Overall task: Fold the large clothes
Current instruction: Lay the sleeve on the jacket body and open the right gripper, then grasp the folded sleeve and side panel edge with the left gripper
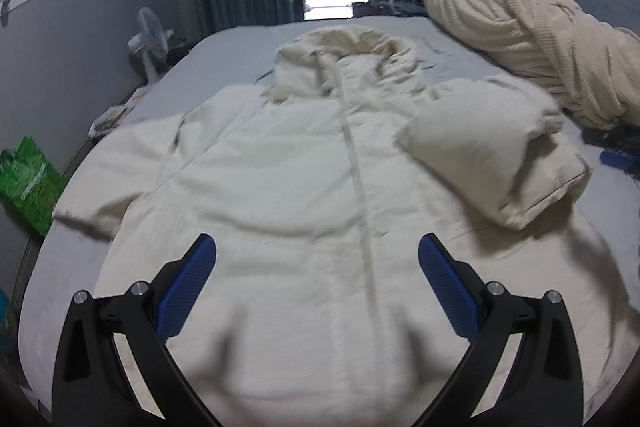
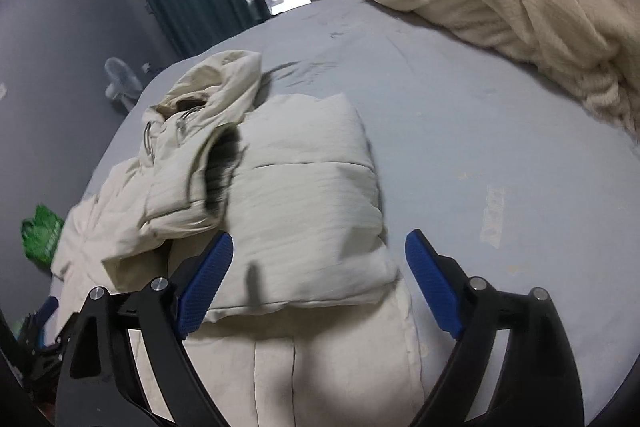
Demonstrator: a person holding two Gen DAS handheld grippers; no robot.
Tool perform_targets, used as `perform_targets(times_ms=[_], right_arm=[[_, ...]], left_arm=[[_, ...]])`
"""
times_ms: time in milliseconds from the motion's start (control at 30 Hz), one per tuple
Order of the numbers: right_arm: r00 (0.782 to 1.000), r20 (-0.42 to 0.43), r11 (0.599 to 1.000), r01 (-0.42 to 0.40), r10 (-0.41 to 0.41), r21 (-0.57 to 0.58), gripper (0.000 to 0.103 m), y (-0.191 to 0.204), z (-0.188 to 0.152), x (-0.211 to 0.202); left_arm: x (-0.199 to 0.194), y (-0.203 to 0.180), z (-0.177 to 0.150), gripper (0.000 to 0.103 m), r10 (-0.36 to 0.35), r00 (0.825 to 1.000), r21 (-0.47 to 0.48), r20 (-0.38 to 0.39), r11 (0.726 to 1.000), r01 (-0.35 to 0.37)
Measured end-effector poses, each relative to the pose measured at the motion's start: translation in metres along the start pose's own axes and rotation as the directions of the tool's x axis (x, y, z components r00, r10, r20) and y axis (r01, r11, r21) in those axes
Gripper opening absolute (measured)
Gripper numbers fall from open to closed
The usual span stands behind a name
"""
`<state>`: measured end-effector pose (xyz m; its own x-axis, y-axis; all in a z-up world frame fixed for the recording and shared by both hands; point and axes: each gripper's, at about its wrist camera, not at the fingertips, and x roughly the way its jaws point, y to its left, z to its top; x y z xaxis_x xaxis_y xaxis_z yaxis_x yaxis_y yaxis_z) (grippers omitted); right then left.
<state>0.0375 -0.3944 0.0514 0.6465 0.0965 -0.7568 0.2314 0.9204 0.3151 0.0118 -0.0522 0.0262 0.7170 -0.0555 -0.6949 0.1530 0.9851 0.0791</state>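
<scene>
The cream padded hooded jacket [image 1: 304, 163] lies front-up on the grey-sheeted bed [image 2: 460, 115], its hood toward the far curtains; the right sleeve [image 1: 488, 163] is already folded in across the chest, while the left sleeve [image 1: 132, 163] lies spread toward the bed's edge; so the step in hand looks to be bringing that second sleeve in. The left hand-held gripper [image 1: 316, 283] hovers over the lower front with its jaws released and nothing between them; the right hand-held gripper [image 2: 320, 279] likewise stands wide and empty above the folded sleeve. To do it well, I would take the spread sleeve near its cuff, pinching both padded layers; lift only enough to clear the body; lay it straight across so it mirrors the folded one; the puffy fill may spring back, so press it flat before letting go, and keep clear of the cream ribbed blanket [image 1: 532, 39] heaped at the bed's far right.
</scene>
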Motion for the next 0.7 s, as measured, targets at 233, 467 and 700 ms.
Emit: perform_targets(times_ms=[233,467,700], right_arm=[[0.999,0.013,0.997,-0.042,0.041,0.068,0.089,-0.012,0.004,-0.002],[0.999,-0.012,0.998,-0.035,0.035,0.051,0.090,-0.013,0.004,0.003],[0.998,-0.070,1.000,-0.007,0.007,-0.004,0.090,-0.007,0.000,0.016]], left_arm=[[-0.002,-0.060,0.030,0.097,-0.028,0.999,0.136,0.037,0.990,0.023],[0.020,-0.106,0.049,0.097,-0.047,0.999,0.200,0.020,0.979,0.042],[0.047,-0.130,0.063,0.080,-0.069,0.997,0.276,-0.016,0.959,0.071]])
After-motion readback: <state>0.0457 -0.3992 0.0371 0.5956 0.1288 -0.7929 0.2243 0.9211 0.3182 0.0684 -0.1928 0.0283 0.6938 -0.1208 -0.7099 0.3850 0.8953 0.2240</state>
